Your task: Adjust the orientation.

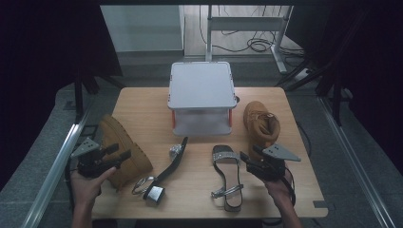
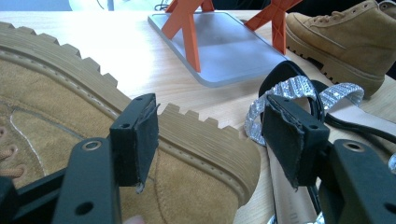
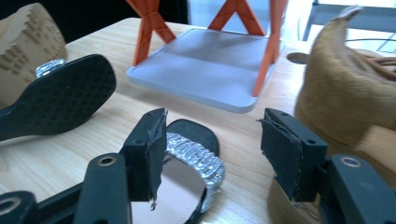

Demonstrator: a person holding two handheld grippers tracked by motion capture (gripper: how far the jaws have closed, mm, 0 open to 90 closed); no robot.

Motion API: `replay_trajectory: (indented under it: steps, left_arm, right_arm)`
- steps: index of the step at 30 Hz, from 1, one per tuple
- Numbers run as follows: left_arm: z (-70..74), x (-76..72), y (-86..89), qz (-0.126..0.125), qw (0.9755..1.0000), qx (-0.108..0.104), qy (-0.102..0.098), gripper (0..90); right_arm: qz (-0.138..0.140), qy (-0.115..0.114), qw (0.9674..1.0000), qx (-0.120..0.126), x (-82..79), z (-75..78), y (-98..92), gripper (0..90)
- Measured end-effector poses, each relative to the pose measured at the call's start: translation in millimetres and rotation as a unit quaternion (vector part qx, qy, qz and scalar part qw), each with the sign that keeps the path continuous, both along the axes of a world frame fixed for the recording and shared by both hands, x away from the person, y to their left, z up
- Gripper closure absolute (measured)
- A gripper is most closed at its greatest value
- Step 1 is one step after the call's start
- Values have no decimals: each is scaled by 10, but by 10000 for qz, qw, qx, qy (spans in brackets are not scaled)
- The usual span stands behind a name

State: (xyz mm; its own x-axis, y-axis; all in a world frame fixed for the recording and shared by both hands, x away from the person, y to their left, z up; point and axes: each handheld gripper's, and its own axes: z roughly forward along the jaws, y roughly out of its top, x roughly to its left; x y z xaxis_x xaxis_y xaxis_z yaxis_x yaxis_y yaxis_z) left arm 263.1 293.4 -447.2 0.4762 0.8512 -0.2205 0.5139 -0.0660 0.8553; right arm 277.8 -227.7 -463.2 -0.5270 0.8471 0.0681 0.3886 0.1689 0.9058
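A tan boot [image 1: 121, 142] lies on its side at the table's left, ridged sole toward the middle [image 2: 196, 154]. My left gripper [image 1: 121, 151] hovers open over its toe end, jaws apart with nothing pressed between them [image 2: 210, 121]. A second tan boot [image 1: 260, 121] stands upright at the right [image 3: 345, 93]. Just left of it lies a black sandal [image 1: 227, 176] with a silver strap [image 3: 198, 156]. My right gripper [image 1: 249, 152] stands open above that sandal's toe end [image 3: 212, 140]. Another black sandal [image 1: 166, 168] lies sole up in the middle [image 3: 60, 93].
A grey two-shelf rack [image 1: 202, 85] on orange legs stands at the back centre; its lower shelf [image 2: 229, 44] [image 3: 210, 65] is bare. Metal rails run along both sides of the table. A desk frame and cables lie on the floor beyond.
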Motion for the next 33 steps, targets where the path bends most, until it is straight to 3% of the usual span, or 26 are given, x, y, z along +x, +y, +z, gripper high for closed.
replay_trajectory:
  steps: [5, 13, 18, 24, 27, 29, 33]
  left_arm:
    - [-30, -3, -29, -33, 10000, -56, 53, 370]
    - [27, -35, -120, -254, 9996, -66, -32, 371]
    - [52, -48, -180, -260, 9995, -148, -124, 381]
    - [68, -44, -268, -345, 9994, -64, -44, 380]
    - [88, -55, -283, -258, 9996, -40, -127, 456]
    - [108, -66, -301, -260, 9996, -21, -126, 547]
    - [114, -74, -349, -322, 9994, 83, -102, 633]
  right_arm:
    - [178, 106, 9995, 245, 30, -31, -25, 455]
    - [369, 220, 9985, 326, 34, -45, -5, 471]
    - [460, 264, 9980, 355, 20, -50, -2, 470]
    - [508, 357, 9970, 460, 19, -62, -30, 465]
    - [523, 387, 9964, 538, 24, -62, -52, 461]
    - [566, 353, 9965, 497, 24, -68, -67, 452]
    - [548, 358, 9966, 498, 31, -74, -89, 452]
